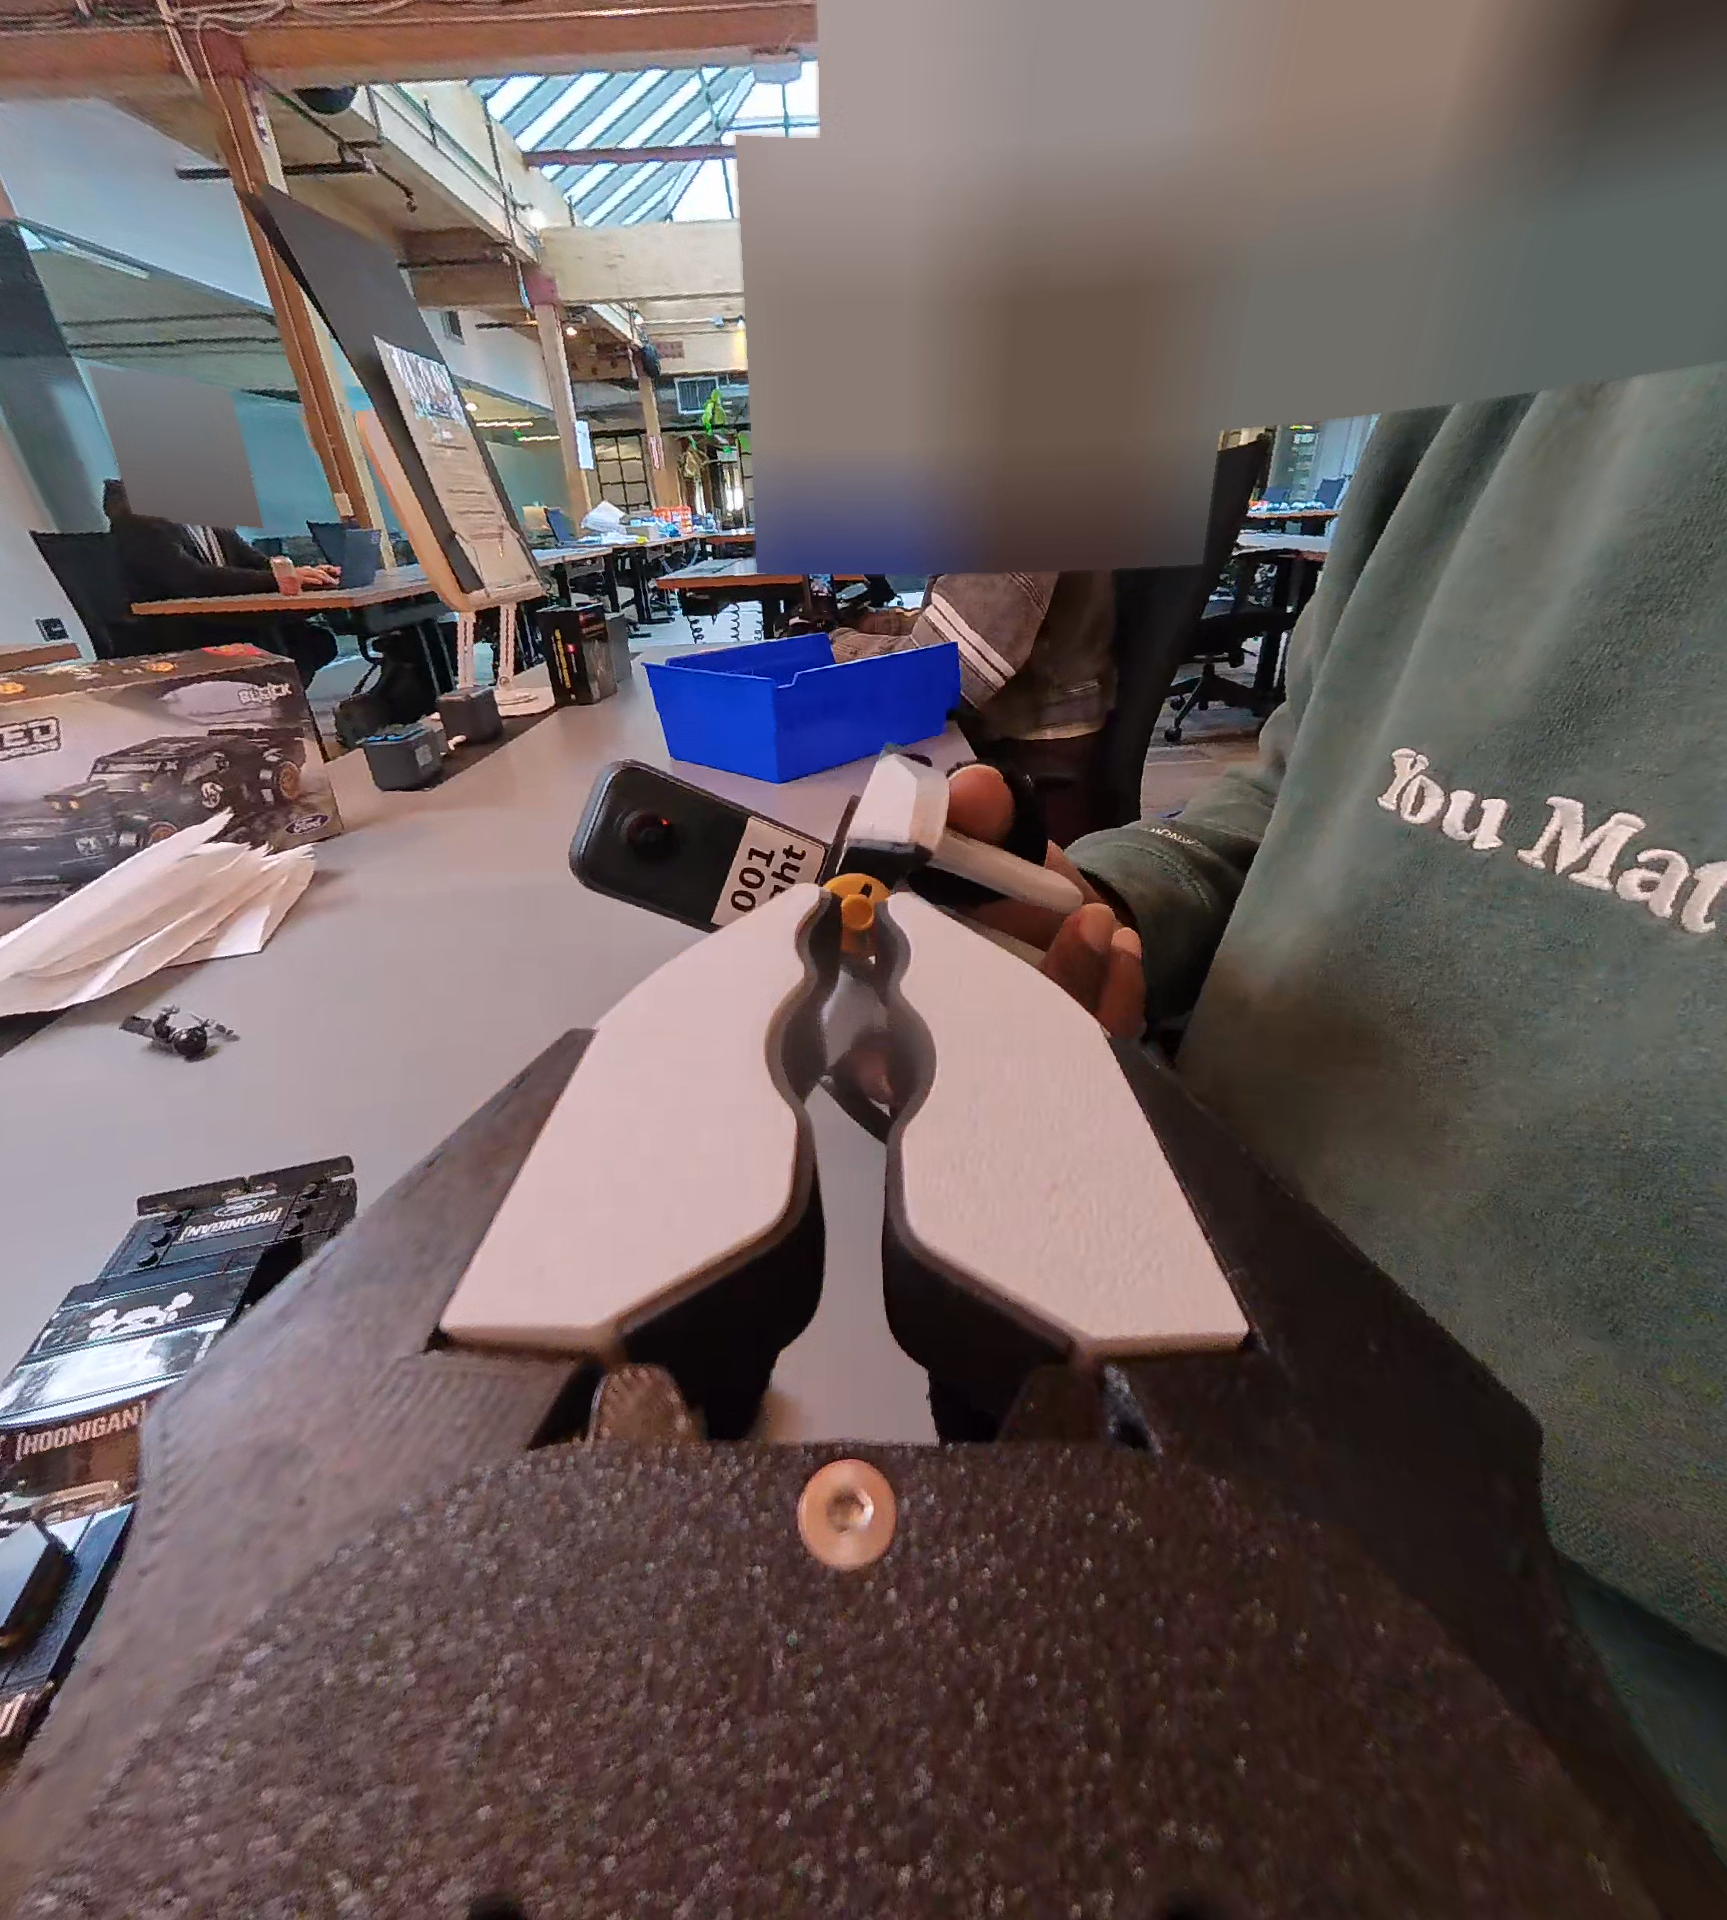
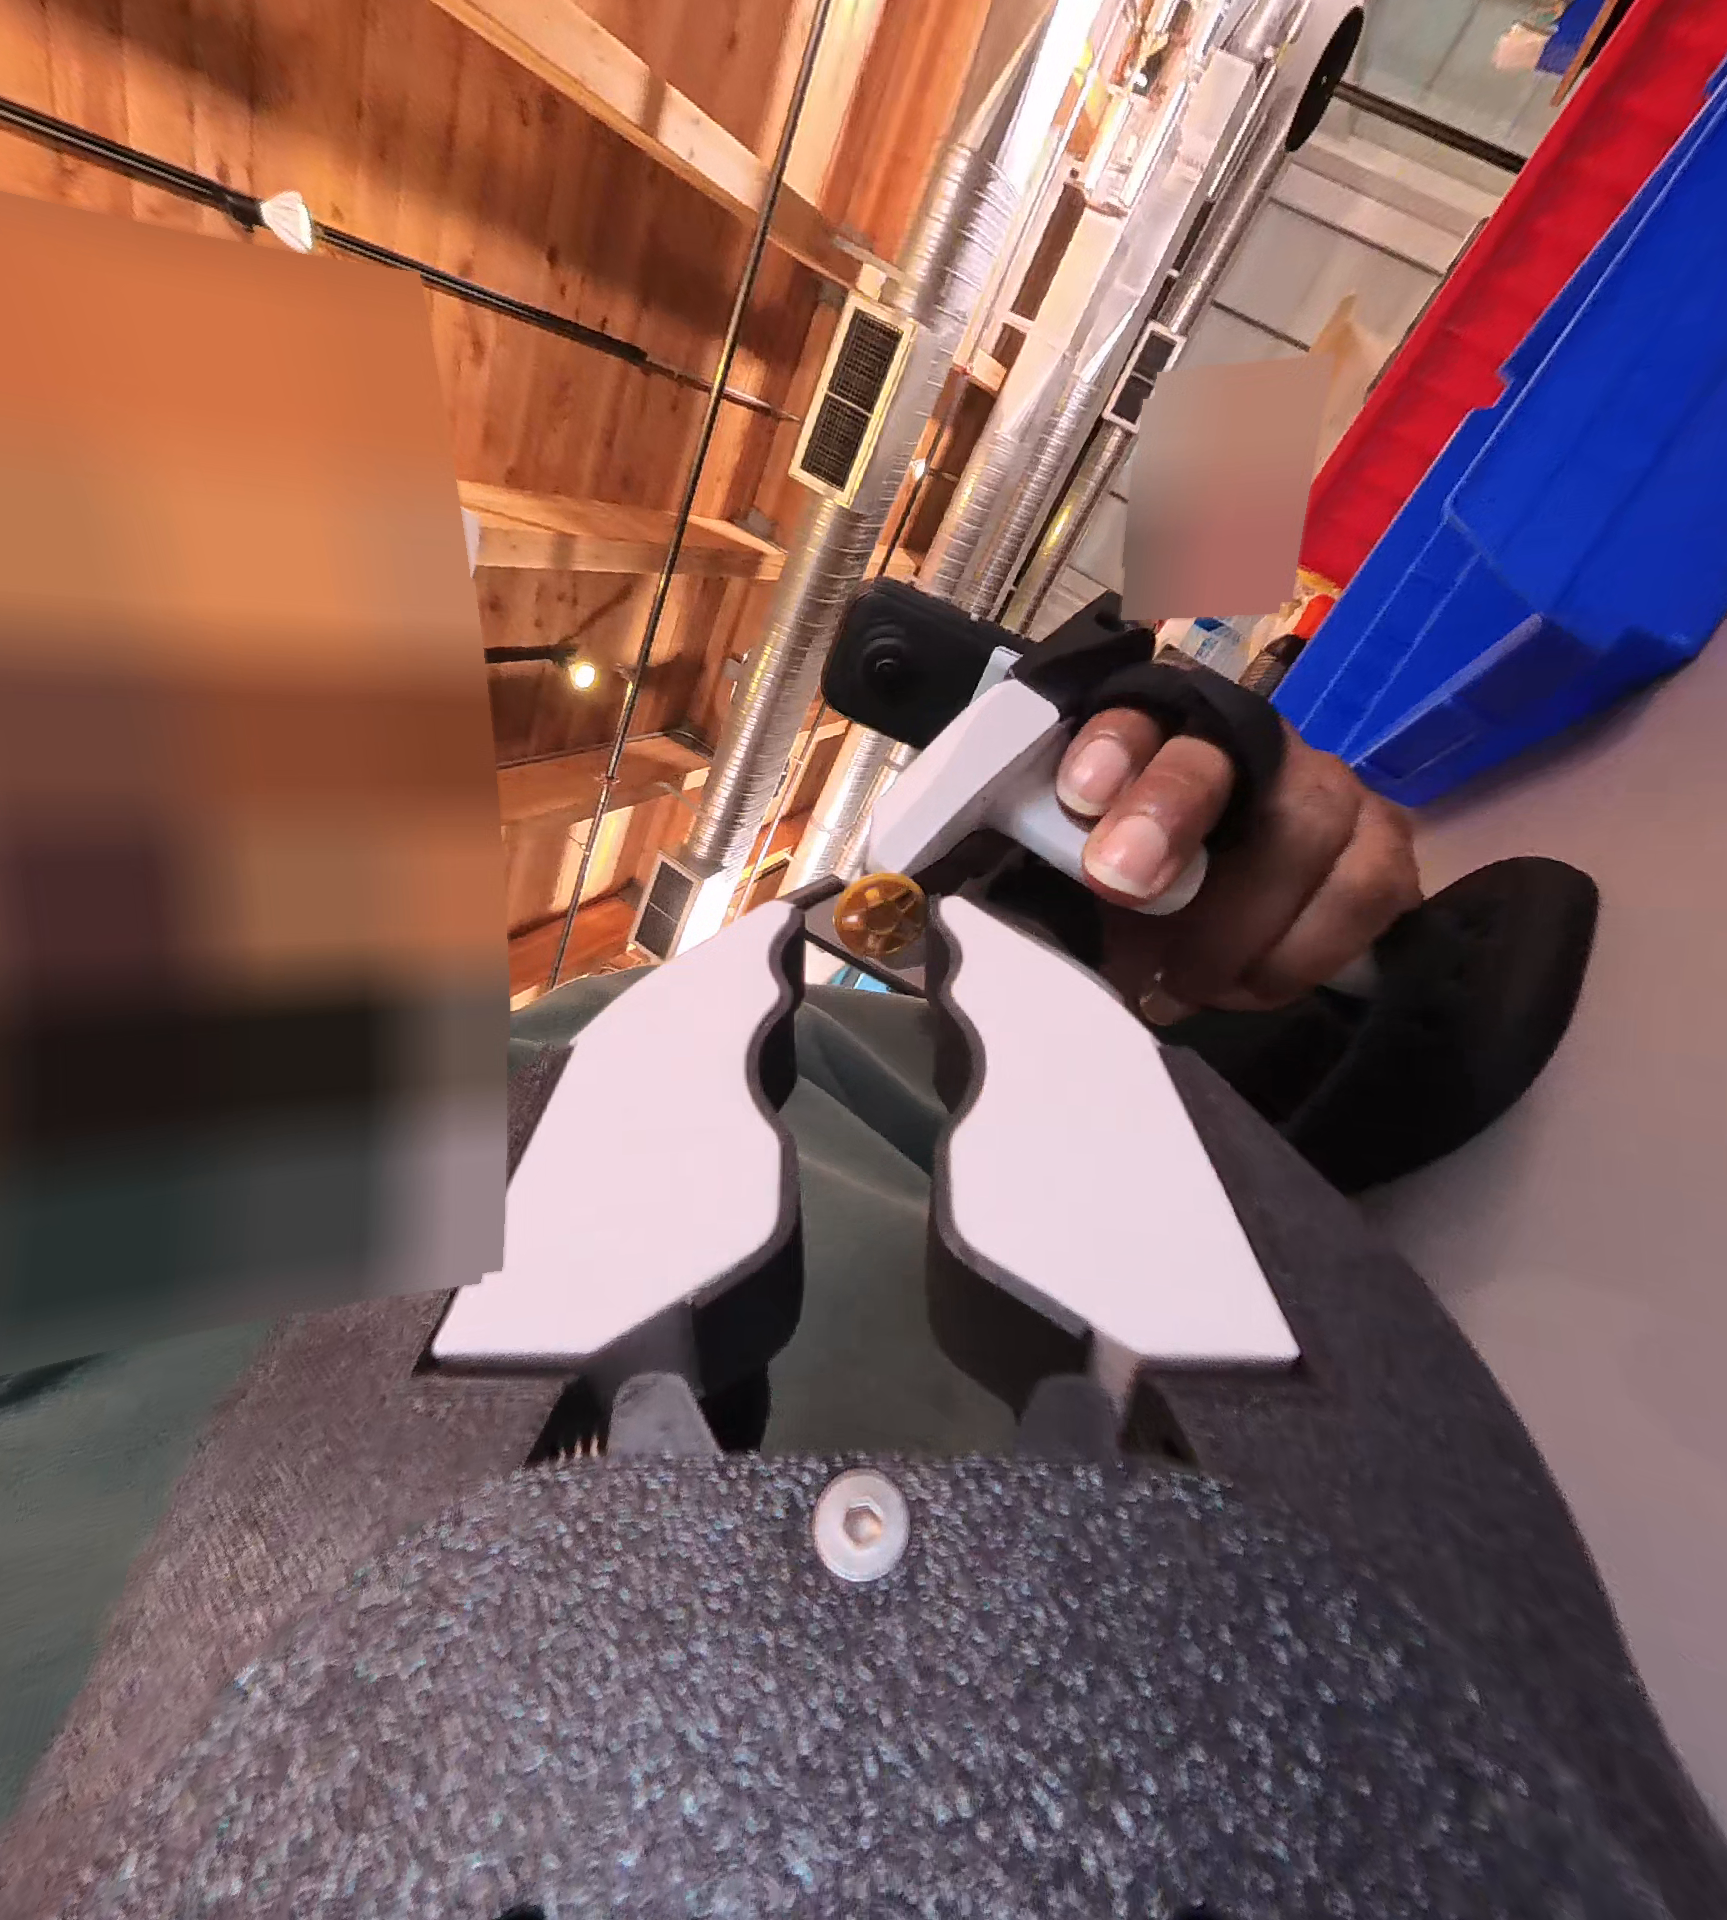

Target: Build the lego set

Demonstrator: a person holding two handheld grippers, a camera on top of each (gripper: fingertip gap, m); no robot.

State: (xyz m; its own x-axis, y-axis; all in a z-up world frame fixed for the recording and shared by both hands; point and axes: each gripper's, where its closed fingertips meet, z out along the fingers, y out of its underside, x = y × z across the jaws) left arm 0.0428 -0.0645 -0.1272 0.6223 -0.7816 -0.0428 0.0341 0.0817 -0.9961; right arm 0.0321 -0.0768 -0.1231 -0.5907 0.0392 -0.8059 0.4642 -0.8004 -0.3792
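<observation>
My left gripper [image 1: 854, 920] is shut on a small yellow round Lego piece [image 1: 851, 891] at its fingertips, held up in the air in front of the person's green sweatshirt. A dark part sits in the hollow between the fingers behind it; I cannot tell what it is. In the right wrist view the same yellow piece [image 2: 878, 914] shows face-on between the tips of my right gripper [image 2: 869, 923], whose jaws stand apart on either side of it. The left gripper [image 2: 890, 862] comes in from above. A black Lego car [image 1: 111, 1382] lies on the table at lower left.
The grey table [image 1: 443, 935] holds the set's box [image 1: 111, 779], white paper bags [image 1: 111, 914], a small black Lego part [image 1: 178, 1031] and a blue bin [image 1: 797, 707]. Blue bins [image 2: 1617, 468] and a red one also show at right. Other people sit at desks behind. My left and right fingertips are right by each other.
</observation>
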